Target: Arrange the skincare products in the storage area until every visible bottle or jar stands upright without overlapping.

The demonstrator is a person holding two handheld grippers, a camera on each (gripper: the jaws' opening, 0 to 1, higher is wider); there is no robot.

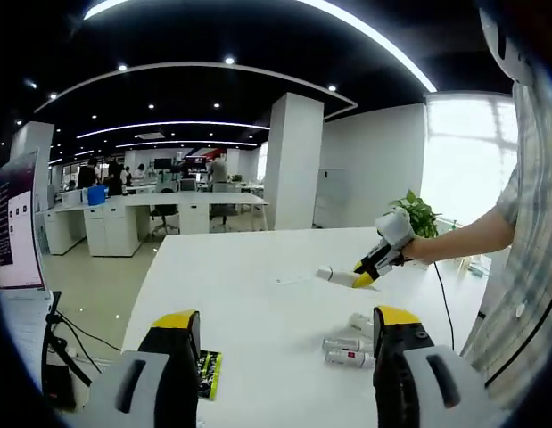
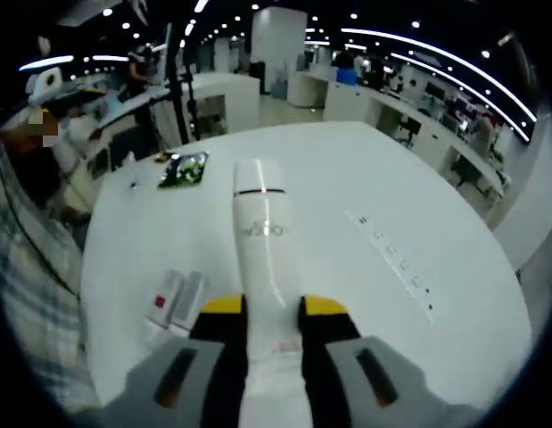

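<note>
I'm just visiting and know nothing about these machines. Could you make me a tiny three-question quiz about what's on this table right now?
1. True or false: the right hand-held gripper is closed on a white tube.
2. Multiple choice: the small bottles near the left hand-held gripper are A) standing upright, B) lying on the white table, C) stacked in a box.
3. Fill in: the flat packet on the table is mostly ____ in colour.

Key: 1 true; 2 B; 3 green.
</note>
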